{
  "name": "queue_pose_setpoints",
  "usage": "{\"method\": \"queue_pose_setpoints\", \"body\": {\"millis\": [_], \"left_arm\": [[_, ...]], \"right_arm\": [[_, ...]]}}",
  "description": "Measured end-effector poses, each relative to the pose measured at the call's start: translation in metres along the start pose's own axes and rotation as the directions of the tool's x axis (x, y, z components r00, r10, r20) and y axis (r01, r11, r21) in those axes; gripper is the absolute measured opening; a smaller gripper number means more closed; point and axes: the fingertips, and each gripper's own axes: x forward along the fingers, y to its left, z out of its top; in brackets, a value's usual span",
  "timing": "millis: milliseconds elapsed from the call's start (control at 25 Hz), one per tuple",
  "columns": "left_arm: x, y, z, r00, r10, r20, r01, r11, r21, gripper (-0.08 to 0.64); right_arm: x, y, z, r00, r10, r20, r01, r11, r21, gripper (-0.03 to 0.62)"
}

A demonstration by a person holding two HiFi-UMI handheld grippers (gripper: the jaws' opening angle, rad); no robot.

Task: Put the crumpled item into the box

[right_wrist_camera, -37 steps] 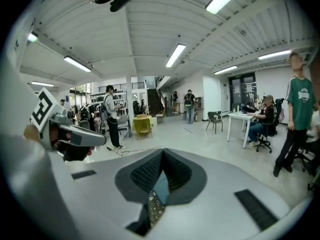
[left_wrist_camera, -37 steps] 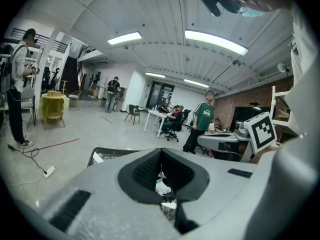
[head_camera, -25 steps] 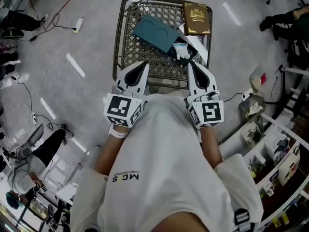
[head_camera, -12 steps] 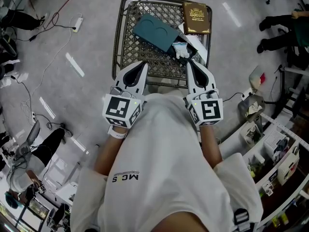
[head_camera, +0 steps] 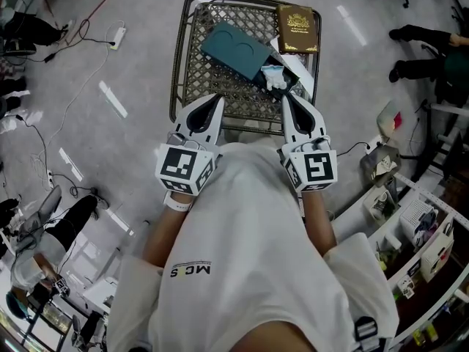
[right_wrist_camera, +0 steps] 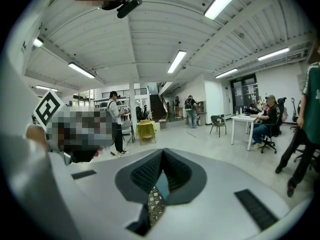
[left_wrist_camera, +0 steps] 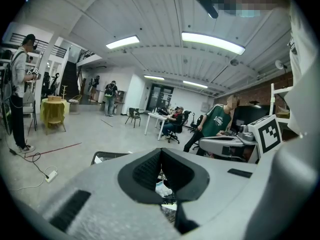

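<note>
A crumpled white item [head_camera: 275, 76] lies on a metal mesh table [head_camera: 212, 94], by the lower right corner of a teal box piece [head_camera: 236, 50]. It rests against a white-rimmed open box [head_camera: 302, 70]; whether it is inside I cannot tell. A brown and gold box [head_camera: 298, 28] sits at the table's far right corner. My left gripper [head_camera: 218, 97] and right gripper [head_camera: 286, 96] hover side by side over the near edge, both shut and empty. Through the left gripper's [left_wrist_camera: 161, 150] gap the crumpled item [left_wrist_camera: 162, 188] shows. The right gripper [right_wrist_camera: 162, 152] looks over the mesh [right_wrist_camera: 155, 206].
The table stands on a grey floor with cables and a power strip [head_camera: 117, 34] to the left. Shelving and clutter [head_camera: 410, 211] stand at the right. A person's legs [head_camera: 421, 31] are at the far right. People, chairs and desks [left_wrist_camera: 165, 121] fill the room beyond.
Both grippers stay almost where they were, the right one a touch further left. The person's legs at the far right have shifted.
</note>
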Motion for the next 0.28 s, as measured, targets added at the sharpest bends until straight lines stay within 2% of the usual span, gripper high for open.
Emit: {"method": "queue_pose_setpoints", "body": {"millis": [280], "left_arm": [[-0.0066,-0.0035,0.0011,1.0,-0.004,-0.008,0.004,1.0,-0.009,0.025]], "right_arm": [[-0.0041,0.0056,0.0045,1.0,0.006,-0.002,-0.006,1.0,-0.003,0.015]]}}
